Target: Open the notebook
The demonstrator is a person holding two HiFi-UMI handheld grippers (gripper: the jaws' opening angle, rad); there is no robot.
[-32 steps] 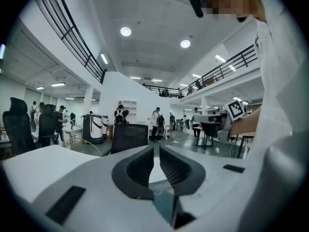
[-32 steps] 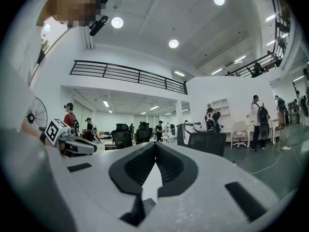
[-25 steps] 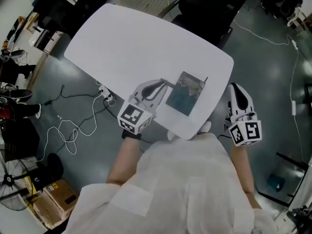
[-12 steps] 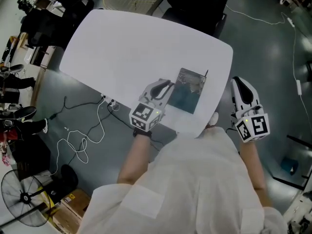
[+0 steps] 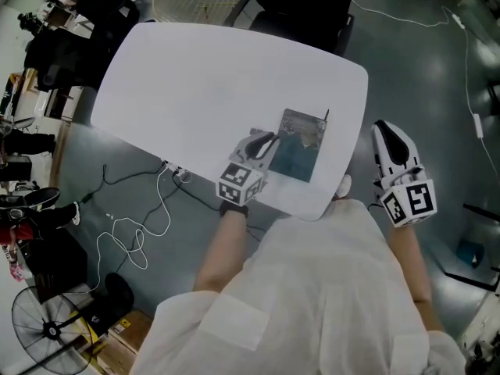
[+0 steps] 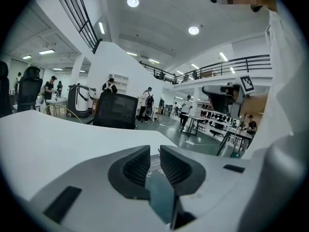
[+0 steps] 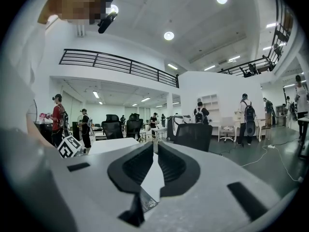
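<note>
The notebook point(image 5: 301, 151), closed, with a dark teal cover and a patterned top band, lies near the front right of the white table point(image 5: 203, 84). My left gripper point(image 5: 269, 139) is low over the table with its tips at the notebook's left edge; whether they touch it I cannot tell. In the left gripper view its jaws point(image 6: 154, 149) stand together, nothing between them, and the teal cover point(image 6: 159, 192) shows below them. My right gripper point(image 5: 384, 130) hangs beyond the table's right edge, above the floor. Its jaws point(image 7: 155, 146) are shut and hold nothing.
A black office chair point(image 5: 305, 6) stands at the table's far side. Cables point(image 5: 133, 209) trail over the floor at the left, with a fan point(image 5: 47, 326) and a cardboard box point(image 5: 129, 326) at lower left. People and desks fill the hall behind.
My left gripper has sunk toward the table and now sits at the notebook's left edge. The right gripper has kept its place beside the table.
</note>
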